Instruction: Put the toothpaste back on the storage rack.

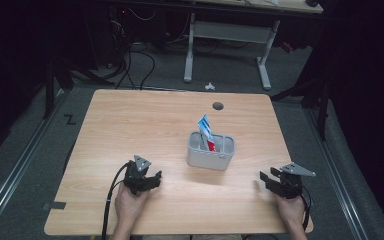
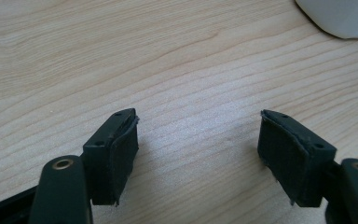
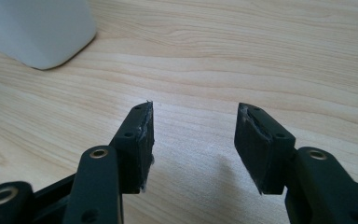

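Two grippers rest low near the table's (image 1: pixel 130 115) front edge in the high view, the left gripper (image 1: pixel 149 181) toward the front-left corner and the right gripper (image 1: pixel 269 181) toward the front-right corner, both empty and well apart from the grey holder (image 1: pixel 210 155) at mid-table, where the blue, white and red tube (image 1: pixel 207 131) already stands tilted in a compartment, so the placing looks done. In the left gripper view the jaws gape wide over bare wood with the holder's wall (image 2: pixel 340 16) at the top right; the right gripper view shows its jaws parted too, nothing between them, the holder (image 3: pixel 37 30) at top left, so I judge little is left.
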